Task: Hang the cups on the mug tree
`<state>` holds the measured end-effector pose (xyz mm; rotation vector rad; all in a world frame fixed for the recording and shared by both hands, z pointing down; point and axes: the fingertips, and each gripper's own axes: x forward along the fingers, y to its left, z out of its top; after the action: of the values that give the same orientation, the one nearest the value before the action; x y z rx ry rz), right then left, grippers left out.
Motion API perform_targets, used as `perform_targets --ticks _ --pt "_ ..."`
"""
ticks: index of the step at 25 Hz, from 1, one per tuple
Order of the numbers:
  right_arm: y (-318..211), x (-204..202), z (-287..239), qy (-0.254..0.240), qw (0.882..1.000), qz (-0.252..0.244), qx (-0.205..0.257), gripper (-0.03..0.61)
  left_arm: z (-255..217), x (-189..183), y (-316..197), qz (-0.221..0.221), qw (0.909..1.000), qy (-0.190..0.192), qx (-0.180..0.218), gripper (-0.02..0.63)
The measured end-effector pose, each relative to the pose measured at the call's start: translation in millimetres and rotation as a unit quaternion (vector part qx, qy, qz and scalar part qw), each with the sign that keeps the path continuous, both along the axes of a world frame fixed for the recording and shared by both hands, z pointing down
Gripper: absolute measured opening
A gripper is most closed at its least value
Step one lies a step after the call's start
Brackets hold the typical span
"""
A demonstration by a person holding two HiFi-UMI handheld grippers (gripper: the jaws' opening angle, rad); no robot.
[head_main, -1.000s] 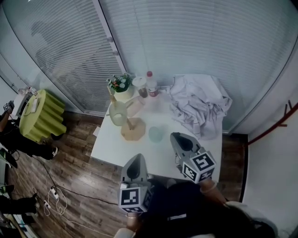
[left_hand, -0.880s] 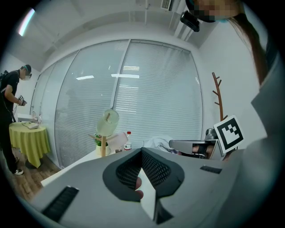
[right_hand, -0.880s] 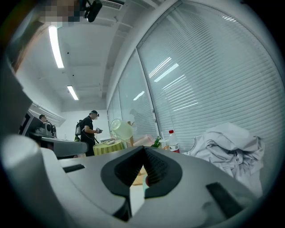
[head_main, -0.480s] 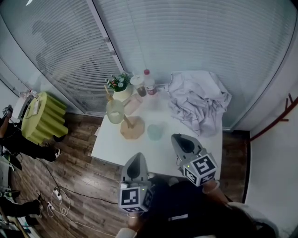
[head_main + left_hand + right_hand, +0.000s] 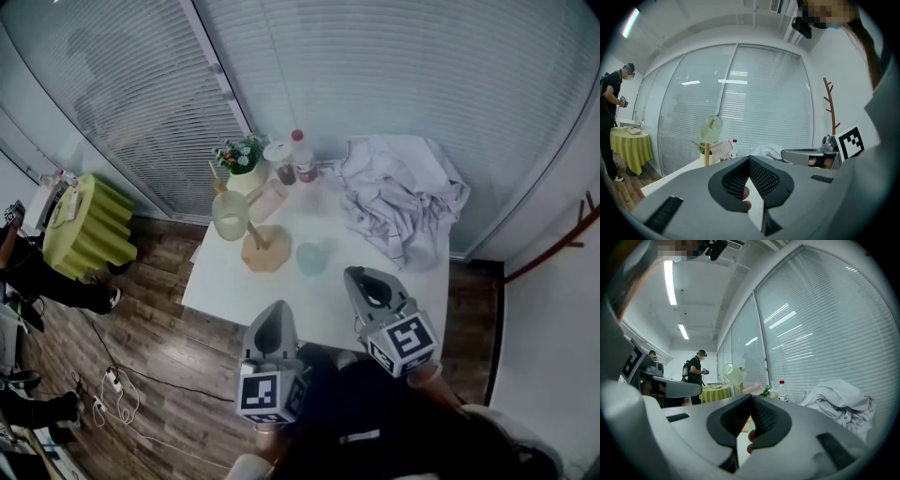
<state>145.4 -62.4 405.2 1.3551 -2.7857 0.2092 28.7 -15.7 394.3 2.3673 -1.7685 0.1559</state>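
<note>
Cups of pale green (image 5: 231, 216) and pink (image 5: 267, 201) translucent material hang on the wooden mug tree (image 5: 265, 251). A pale blue cup (image 5: 312, 258) stands beside its base on our white surface (image 5: 281, 300), near slatted window blinds (image 5: 375, 75). Only the gripper views show ceiling strip lights (image 5: 670, 282). Our left tongs (image 5: 749, 158) and right tongs (image 5: 751, 397) are clenched on nothing.

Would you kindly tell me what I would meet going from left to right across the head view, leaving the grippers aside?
Yellow-green side table → hung pale green cup → light blue cup → crumpled white cloth.
</note>
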Motion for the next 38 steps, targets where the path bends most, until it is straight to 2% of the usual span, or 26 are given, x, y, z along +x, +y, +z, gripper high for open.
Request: perform_targets --ticks 8,16,26,32,34,38 --pt "3.3 -11.7 6.3 0.017 1.000 -0.022 0.001 -0.005 0.6 -3.8 7.9 -0.013 0.9999 -0.003 0.005 0.002" --pt "-0.9 -20.9 10.3 0.015 1.000 -0.020 0.000 -0.003 2.0 -13.8 9.7 -0.017 0.9998 0.006 -0.009 0.002" --pt "-24.5 -37.4 23.3 0.045 0.999 -0.008 -0.013 0.000 -0.2 -36.1 -16.1 -0.009 0.9997 0.019 0.010 0.002" --pt "-38.2 -46.0 35.7 0.044 0.999 -0.001 -0.032 0.021 9.0 -45.8 -24.1 0.000 0.9993 0.023 -0.031 0.002" --pt "-42.2 -49.3 42.0 0.050 0.998 -0.001 -0.040 0.021 12.6 -51.3 -28.0 -0.001 0.9991 0.027 -0.034 0.002" --pt "-47.4 -56.2 52.8 0.062 0.996 -0.006 -0.057 0.066 19.6 -62.3 -33.0 -0.007 0.9985 0.044 -0.031 0.002"
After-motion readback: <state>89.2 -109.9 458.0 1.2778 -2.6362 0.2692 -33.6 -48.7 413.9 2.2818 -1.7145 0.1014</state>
